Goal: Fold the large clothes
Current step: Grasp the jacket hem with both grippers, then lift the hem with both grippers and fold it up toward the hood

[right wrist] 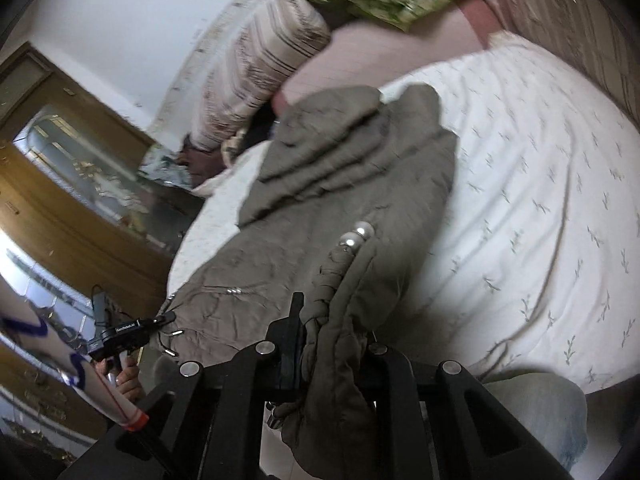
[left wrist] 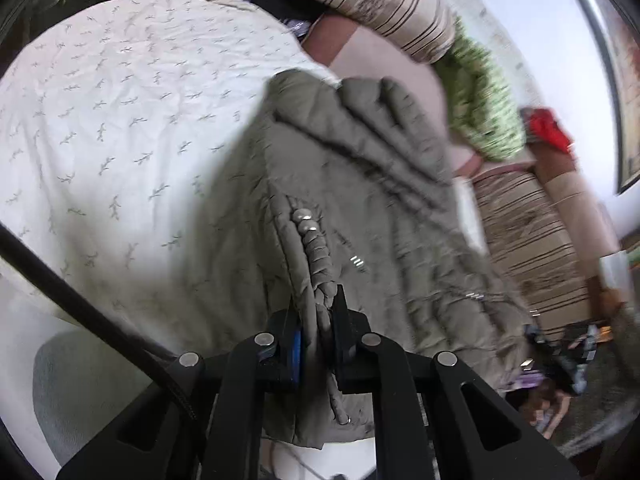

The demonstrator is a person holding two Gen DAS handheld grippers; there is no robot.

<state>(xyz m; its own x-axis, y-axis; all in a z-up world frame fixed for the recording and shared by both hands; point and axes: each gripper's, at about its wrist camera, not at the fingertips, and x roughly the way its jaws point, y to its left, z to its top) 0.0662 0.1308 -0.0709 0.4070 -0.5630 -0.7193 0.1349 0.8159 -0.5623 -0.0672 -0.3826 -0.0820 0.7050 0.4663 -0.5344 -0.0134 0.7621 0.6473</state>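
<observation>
Left gripper (left wrist: 318, 320): fingers clamped on a bunched, gathered edge of the olive-grey garment (left wrist: 360, 200), cloth pinched between the pads. Right gripper (right wrist: 320, 332): same story, fingers clamped on a thick wad of the same garment (right wrist: 340, 184), with fabric spilling down over the linkage. Garment lies across the bed, on the white sheet with a small sprig print (left wrist: 120, 120), its near end pulled up into both grippers, its far end folded in layers toward the striped pillows (left wrist: 384, 4). Metal snaps (right wrist: 356, 236) line the gathered edge. Green patterned cloth (left wrist: 480, 96) sits by the pillows, apart from the garment.
</observation>
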